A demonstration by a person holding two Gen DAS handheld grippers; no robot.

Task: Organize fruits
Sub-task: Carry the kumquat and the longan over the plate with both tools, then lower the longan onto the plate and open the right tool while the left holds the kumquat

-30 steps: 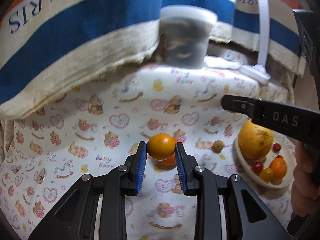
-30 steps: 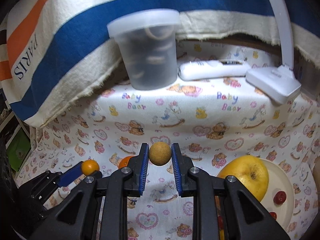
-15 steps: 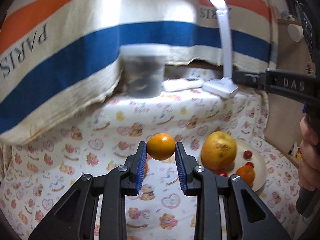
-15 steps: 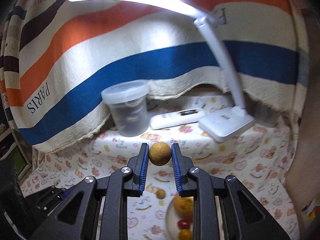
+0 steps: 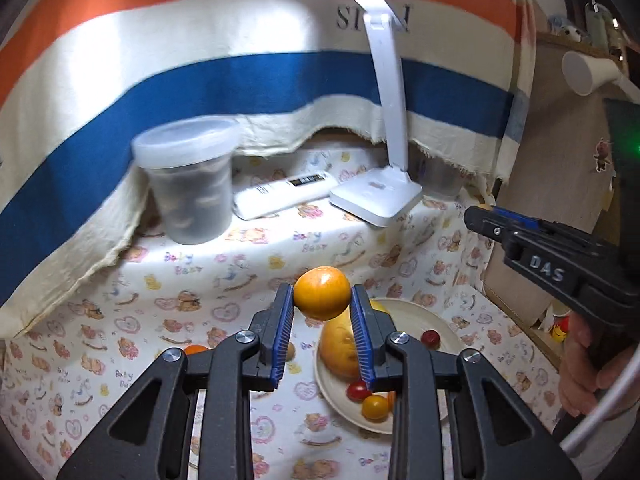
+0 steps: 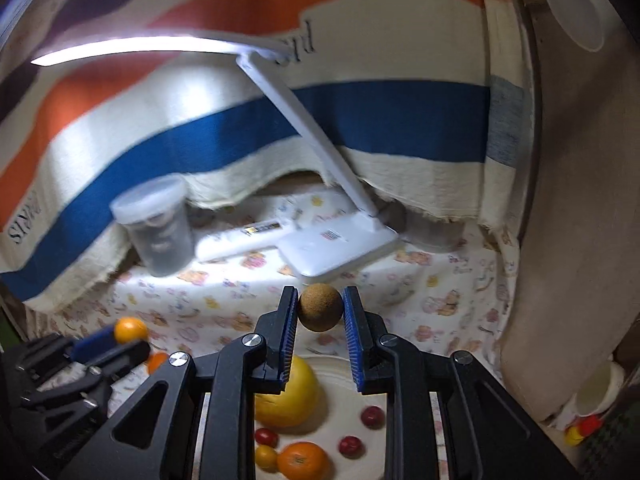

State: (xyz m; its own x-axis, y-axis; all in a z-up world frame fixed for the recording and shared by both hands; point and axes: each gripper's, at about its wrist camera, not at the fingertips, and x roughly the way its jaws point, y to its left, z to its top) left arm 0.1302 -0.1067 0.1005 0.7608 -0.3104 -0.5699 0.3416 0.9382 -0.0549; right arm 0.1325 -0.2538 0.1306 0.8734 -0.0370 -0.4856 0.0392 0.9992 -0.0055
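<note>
My left gripper [image 5: 322, 312] is shut on an orange tangerine [image 5: 322, 293] and holds it above the table, just left of the cream plate [image 5: 404, 307]. My right gripper [image 6: 320, 316] is shut on a small brown round fruit [image 6: 320, 307] and hangs over the plate [image 6: 340, 372]. The plate holds a big yellow fruit [image 6: 290, 396], an orange [image 6: 302, 460] and several small red and yellow fruits. Another orange fruit [image 5: 195, 349] lies on the cloth left of the plate. The left gripper also shows in the right wrist view [image 6: 120, 336].
A lidded plastic tub [image 5: 188, 188], a white remote [image 5: 288, 194] and a white desk lamp [image 5: 376, 200] stand at the back. A striped cloth hangs behind. A wooden board [image 5: 560, 184] borders the right side. The right gripper's body [image 5: 548, 264] crosses the right.
Both grippers have risen and moved right with their fruit. The right gripper now hangs over the plate; the left one has come up beside the plate.
</note>
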